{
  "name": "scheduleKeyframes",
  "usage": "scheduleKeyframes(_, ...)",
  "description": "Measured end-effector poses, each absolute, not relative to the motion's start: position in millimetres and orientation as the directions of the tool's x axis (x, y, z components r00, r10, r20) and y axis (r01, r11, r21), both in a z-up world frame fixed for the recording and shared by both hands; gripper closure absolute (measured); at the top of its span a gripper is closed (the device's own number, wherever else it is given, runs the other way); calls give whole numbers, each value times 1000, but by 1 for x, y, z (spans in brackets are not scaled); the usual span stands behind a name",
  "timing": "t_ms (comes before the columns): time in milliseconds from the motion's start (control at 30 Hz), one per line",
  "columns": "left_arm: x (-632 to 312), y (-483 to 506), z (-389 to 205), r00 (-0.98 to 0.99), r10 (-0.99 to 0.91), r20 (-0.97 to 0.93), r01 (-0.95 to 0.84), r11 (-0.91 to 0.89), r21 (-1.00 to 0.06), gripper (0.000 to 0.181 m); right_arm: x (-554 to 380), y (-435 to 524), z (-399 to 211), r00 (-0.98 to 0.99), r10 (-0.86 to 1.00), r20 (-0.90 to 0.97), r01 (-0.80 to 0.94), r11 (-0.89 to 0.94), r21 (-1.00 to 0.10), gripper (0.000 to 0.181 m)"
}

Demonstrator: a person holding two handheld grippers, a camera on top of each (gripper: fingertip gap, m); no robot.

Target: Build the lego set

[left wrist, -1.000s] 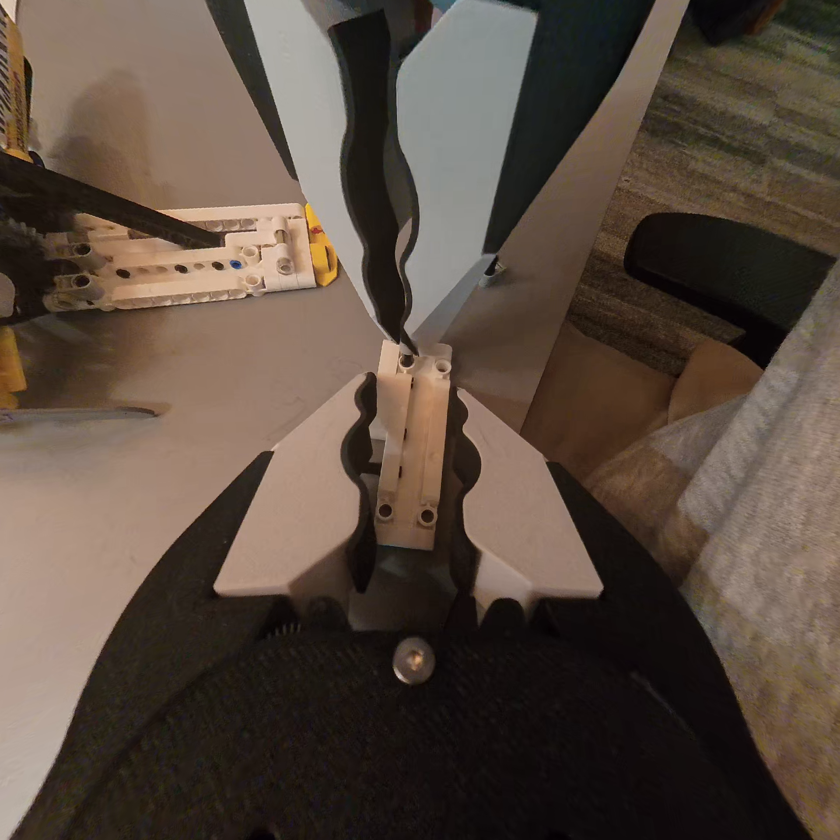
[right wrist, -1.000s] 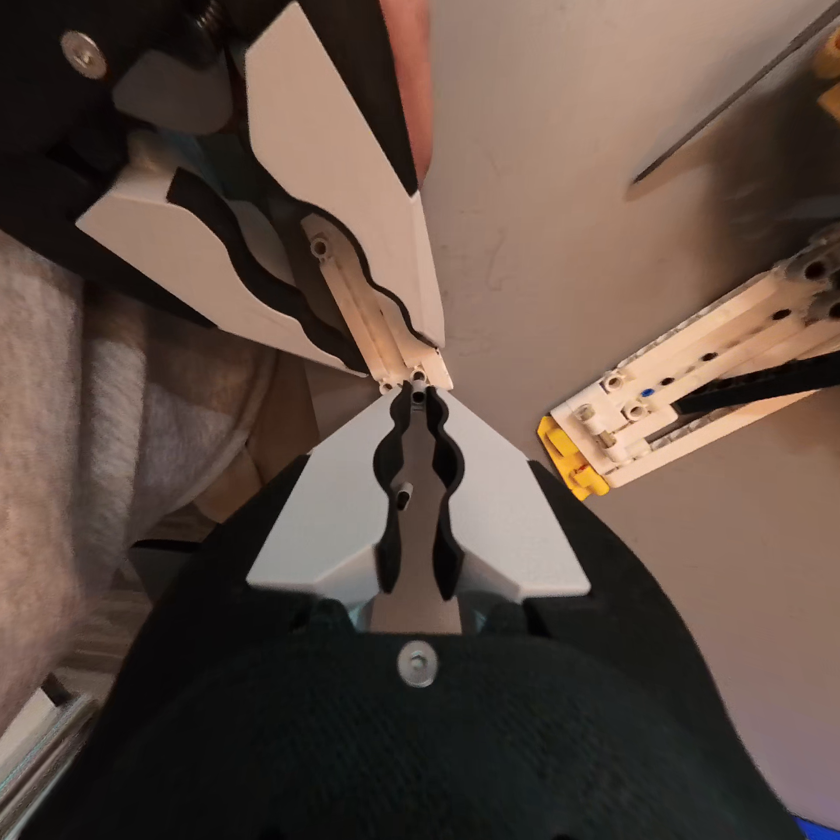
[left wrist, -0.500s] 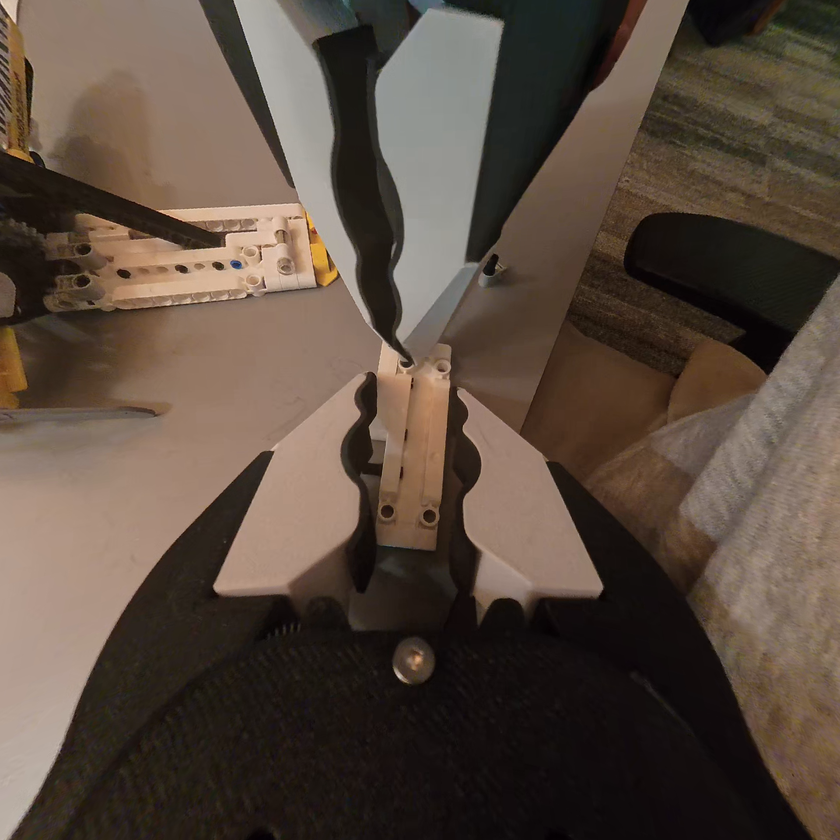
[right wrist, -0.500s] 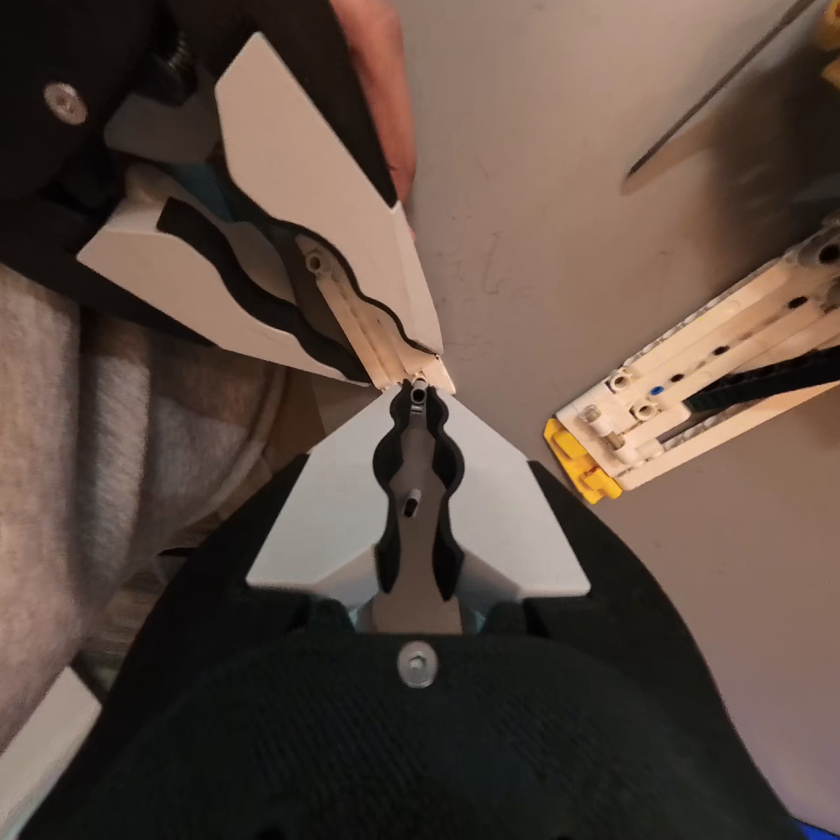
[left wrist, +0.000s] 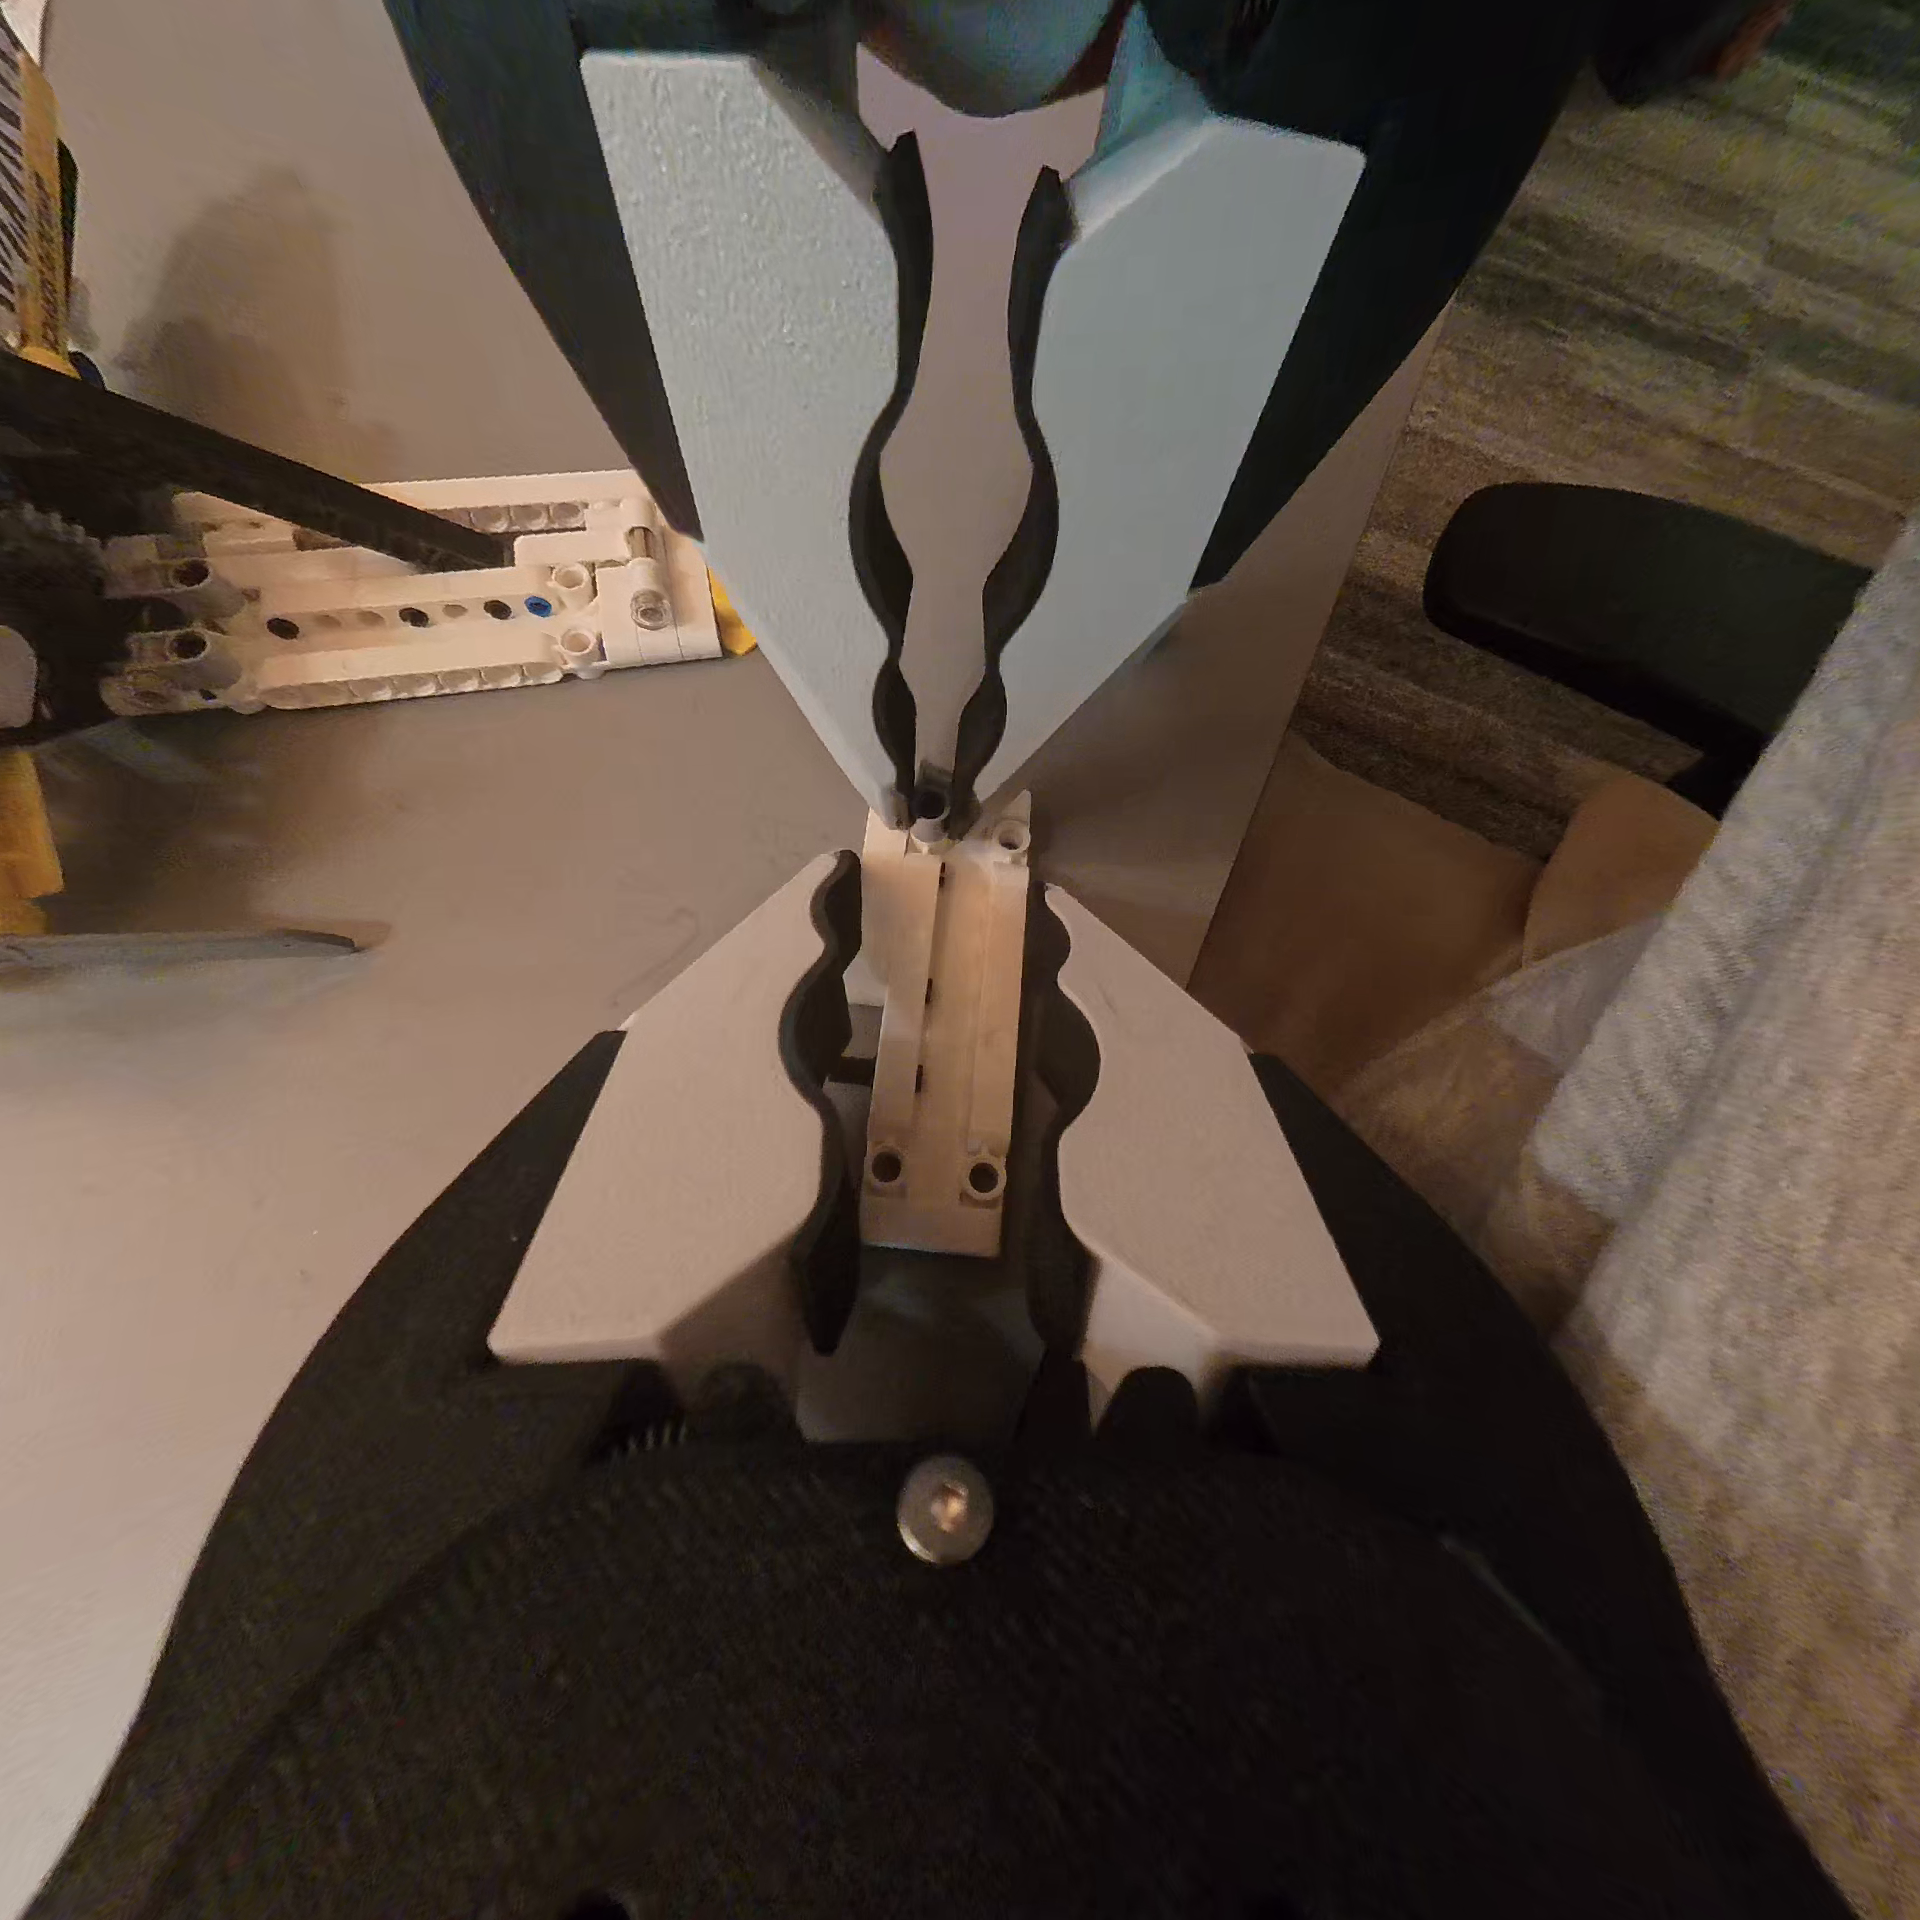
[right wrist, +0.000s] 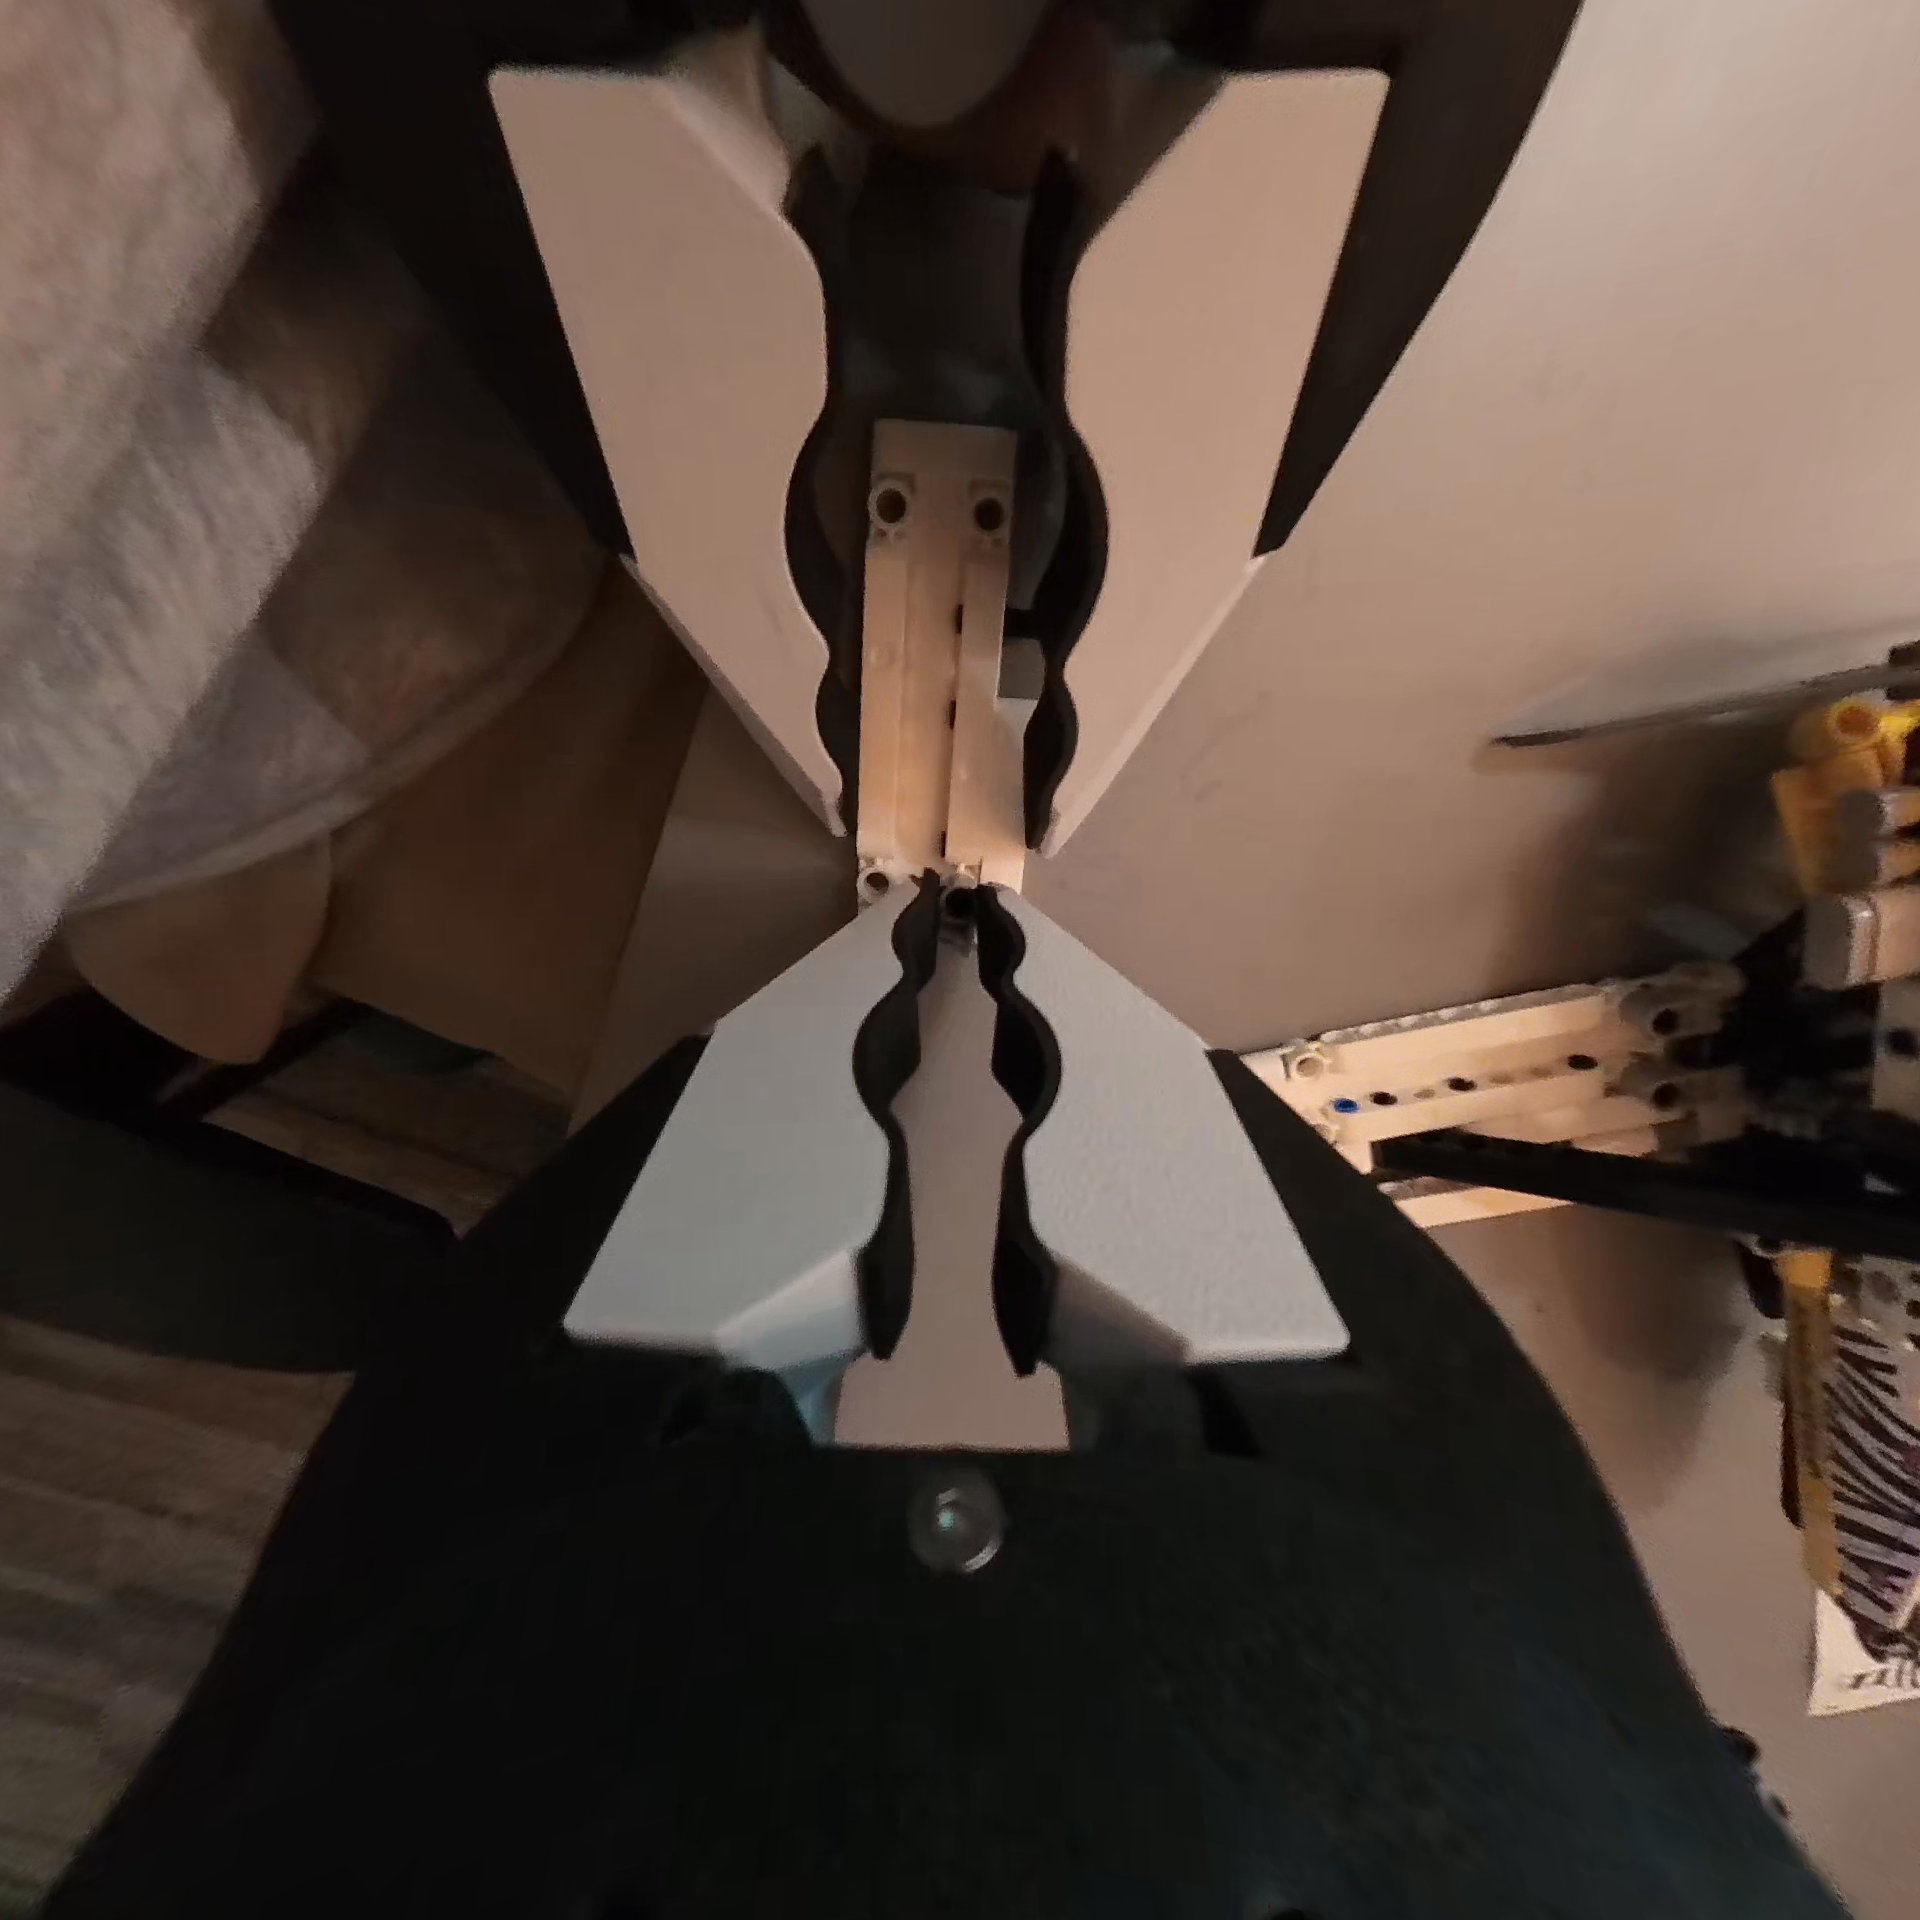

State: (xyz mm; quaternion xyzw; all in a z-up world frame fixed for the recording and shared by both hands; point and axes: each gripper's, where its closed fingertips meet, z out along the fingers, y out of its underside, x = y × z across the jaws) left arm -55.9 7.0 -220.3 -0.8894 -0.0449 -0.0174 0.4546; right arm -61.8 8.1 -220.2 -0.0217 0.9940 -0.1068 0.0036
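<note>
1. My left gripper [left wrist: 940,997] is pressed in on a white beam assembly [left wrist: 940,1039], two long white Technic pieces lying side by side. The black wavy pads bear on its long flanks, and its far end sticks out past my fingertips, above the edge of the grey table [left wrist: 312,1039].
2. My right gripper [right wrist: 958,914] is nipped on a small dark pin [right wrist: 958,906] at the very tips of its fingers; the pin touches the near end of the assembly, at one of the end holes.
3. I judge both parts light, stiff, hard plastic: no give and smooth faces, so they can slide or twist under a loose pinch.
4. The long flanks are the right hold for the assembly, because they leave the end holes free.
5. The pin is tiny and round. It should be held across its barrel, near the back end, leaving the front free to enter.
6. If it goes in crooked, I expect it to pop out of my tips.
7. The larger white and black build [left wrist: 416,613] lies well apart on the table, with yellow parts [right wrist: 1839,800] beside it.
</note>
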Motion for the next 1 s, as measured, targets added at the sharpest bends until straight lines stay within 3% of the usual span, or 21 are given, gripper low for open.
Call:
scheduleKeyframes(100, -56, 7, -220, 996, 64, 69, 94, -583, -807, 151, -62, 9, -219, -994, 98, -57, 108, 969, -223, 175)
scheduleKeyframes(167, -56, 7, -220, 996, 64, 67, 92, -583, -807, 151, -60, 14, -218, -979, 177, -99, 196, 955, -223, 165)
scheduleKeyframes(300, -56, 7, -221, 996, 64, 66, 92, -584, -807, 152, -60, 21, -217, -967, 236, -99, 255, 927, -274, 163)
scheduleKeyframes(500, -55, 7, -221, 996, 63, 65, 90, -585, -806, 151, -61, 16, -219, -985, 171, -22, 169, 938, -303, 175)
scheduleKeyframes(1000, -55, 7, -221, 996, 57, 62, 84, -586, -806, 151, -61, 16, -220, -997, -43, -64, -23, 961, -277, 175)
